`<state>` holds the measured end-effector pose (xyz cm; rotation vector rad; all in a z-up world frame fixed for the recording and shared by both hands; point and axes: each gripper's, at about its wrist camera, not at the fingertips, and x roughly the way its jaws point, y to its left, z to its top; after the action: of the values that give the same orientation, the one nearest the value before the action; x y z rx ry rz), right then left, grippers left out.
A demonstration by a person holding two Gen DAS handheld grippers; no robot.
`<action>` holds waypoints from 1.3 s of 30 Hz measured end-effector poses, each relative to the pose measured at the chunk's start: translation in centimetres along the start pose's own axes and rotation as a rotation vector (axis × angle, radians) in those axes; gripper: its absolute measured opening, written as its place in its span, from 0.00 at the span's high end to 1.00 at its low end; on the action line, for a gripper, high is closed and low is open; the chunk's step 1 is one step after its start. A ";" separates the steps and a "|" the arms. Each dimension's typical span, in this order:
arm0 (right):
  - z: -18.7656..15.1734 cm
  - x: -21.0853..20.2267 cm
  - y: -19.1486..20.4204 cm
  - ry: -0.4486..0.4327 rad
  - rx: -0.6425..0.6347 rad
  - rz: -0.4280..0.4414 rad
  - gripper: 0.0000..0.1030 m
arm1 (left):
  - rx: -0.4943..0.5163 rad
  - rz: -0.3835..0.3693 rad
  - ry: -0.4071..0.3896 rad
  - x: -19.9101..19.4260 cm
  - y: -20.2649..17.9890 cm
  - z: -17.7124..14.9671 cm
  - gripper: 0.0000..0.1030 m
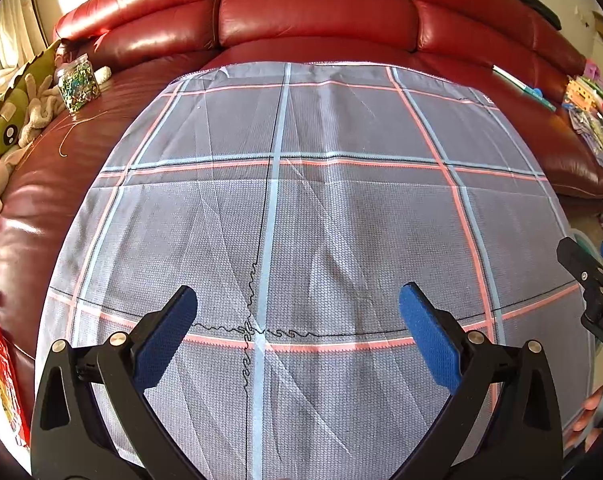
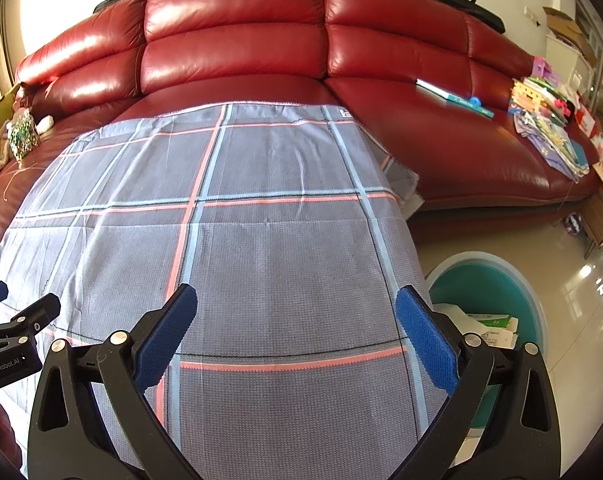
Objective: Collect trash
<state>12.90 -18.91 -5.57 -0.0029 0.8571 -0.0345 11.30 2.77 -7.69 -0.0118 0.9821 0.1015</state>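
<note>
Our left gripper (image 1: 297,320) and right gripper (image 2: 296,320) hang released, jaws spread wide and holding nothing, above the near edge of the plaid cloth (image 1: 301,220) that covers the sofa seat. No trash shows on the cloth. Just past its right edge, on the floor, stands the teal bin (image 2: 501,276), white and green paper wrappers (image 2: 489,326) already lying inside. We judge the collecting near its close, or between pickups. Farther off, at the sofa's (image 2: 237,32) left end, sit a jar of glittery bits (image 1: 77,82) and plush toys (image 1: 9,120); at its right end, a heap of papers (image 2: 549,132). Next we must find a remaining scrap, if any is left, and close on it.
</note>
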 end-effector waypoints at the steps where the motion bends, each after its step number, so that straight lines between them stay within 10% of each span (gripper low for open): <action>1: 0.0 0.0 0.0 0.000 0.000 0.001 0.03 | 0.000 0.002 -0.001 0.0 0.0 0.0 0.06; 39: -0.3 0.5 0.1 0.014 -0.004 -0.019 0.03 | 0.010 -0.044 -0.016 0.3 0.2 -0.3 0.06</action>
<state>12.97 -18.86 -6.11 -0.0152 0.8709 -0.0509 11.21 2.99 -8.07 -0.0233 0.9658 0.0565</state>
